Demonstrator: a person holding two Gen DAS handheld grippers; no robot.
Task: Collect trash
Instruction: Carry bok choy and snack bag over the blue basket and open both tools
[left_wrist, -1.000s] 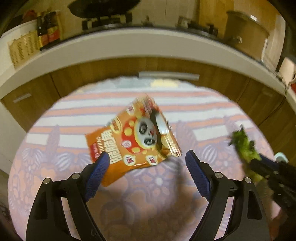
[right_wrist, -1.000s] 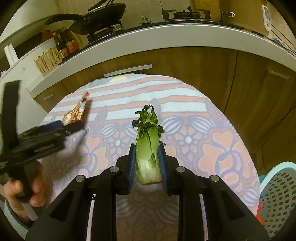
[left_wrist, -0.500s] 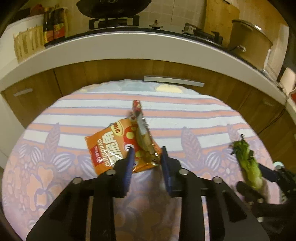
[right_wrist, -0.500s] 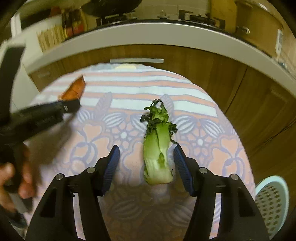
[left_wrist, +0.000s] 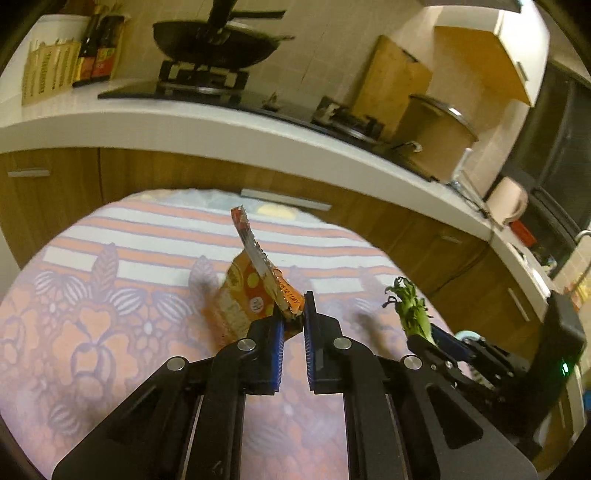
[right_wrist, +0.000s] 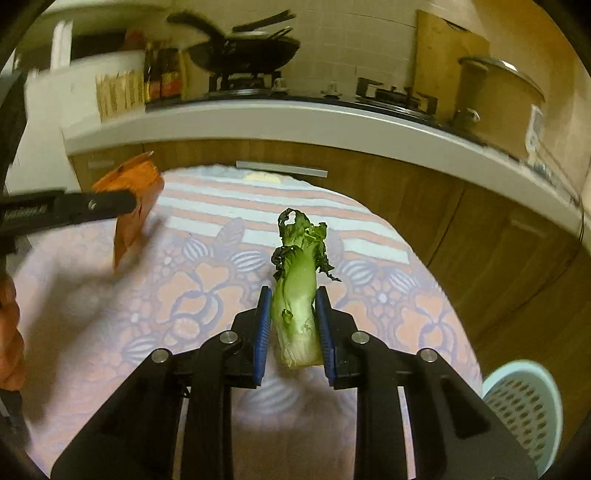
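Left hand-held gripper (left_wrist: 293, 317) pinches snack wrapper (left_wrist: 255, 291); right (right_wrist: 293, 314) clamps bok choy (right_wrist: 297, 291).

Wok (left_wrist: 218, 46) on stove (left_wrist: 173, 90); patterned tablecloth (right_wrist: 110, 314).

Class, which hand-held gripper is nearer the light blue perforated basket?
Right. The right hand-held gripper, clamping the leafy vegetable stalk, is beside the basket; the left hand-held gripper is farther off.
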